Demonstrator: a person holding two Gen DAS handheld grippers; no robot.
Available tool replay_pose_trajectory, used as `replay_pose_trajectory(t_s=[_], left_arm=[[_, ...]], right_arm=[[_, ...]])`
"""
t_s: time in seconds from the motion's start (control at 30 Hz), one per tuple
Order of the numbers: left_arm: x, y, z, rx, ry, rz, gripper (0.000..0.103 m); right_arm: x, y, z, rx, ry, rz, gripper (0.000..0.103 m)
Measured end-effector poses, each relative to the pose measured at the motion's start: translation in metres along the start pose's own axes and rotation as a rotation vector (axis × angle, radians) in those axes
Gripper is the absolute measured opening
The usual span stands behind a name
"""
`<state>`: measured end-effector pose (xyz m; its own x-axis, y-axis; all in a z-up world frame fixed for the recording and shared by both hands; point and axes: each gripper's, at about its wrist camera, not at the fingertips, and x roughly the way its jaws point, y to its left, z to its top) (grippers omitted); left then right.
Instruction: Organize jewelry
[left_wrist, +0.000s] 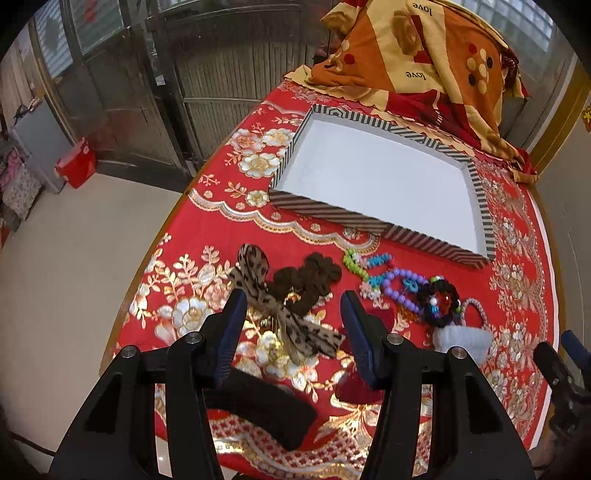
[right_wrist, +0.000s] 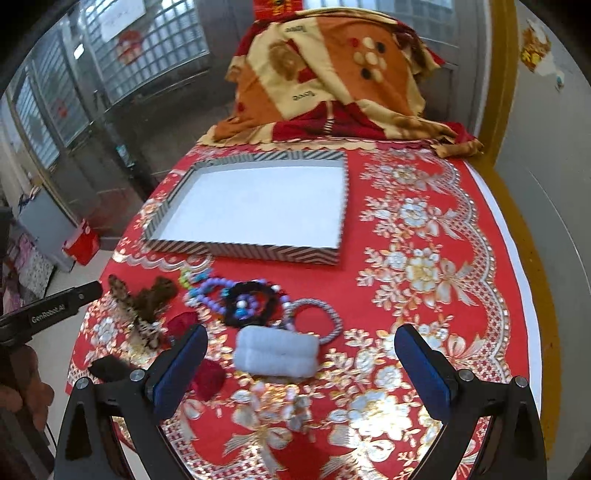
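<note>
Red floral tablecloth (right_wrist: 424, 229), orange patterned blanket (right_wrist: 332, 74) heaped at far end, red box (left_wrist: 75, 166) on floor

We take this for a home: a table under a red floral cloth (right_wrist: 424, 229), a folded blanket (left_wrist: 424, 48) at its far end, barred windows (right_wrist: 162, 48) behind.

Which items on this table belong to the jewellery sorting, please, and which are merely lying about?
For the job:
- empty striped-rim white tray
- colourful bead bracelets
- leopard-print fabric bow
- brown scrunchie
- pale blue padded hair clip

Lying about:
- orange patterned blanket
- red box on floor
</note>
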<state>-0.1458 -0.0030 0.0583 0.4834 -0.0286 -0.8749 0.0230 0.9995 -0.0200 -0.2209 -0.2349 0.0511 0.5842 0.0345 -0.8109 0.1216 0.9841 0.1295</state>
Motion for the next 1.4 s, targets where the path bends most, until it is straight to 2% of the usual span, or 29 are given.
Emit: replay_pose_trajectory(t_s=[0.2,0.33,1.4], left_arm=[[-0.008,0.000,-0.012,0.002,-0.015,0.005,0.053],[-0.011,0.001,-0.016,-0.003,-0.021,0.007,0.053],[-0.008,-0.001,-0.021,-0.002,0.000,0.004,0.053]], right_arm=[[-0.005,0.021,0.000,-0.038,-0.002,0.025,0.101],[-0.005,0.034,0.001,-0.065,-0.008,0.009,0.101],[0.009,0.037,-0.001,-0.051,0.030,-0.034,0.101]])
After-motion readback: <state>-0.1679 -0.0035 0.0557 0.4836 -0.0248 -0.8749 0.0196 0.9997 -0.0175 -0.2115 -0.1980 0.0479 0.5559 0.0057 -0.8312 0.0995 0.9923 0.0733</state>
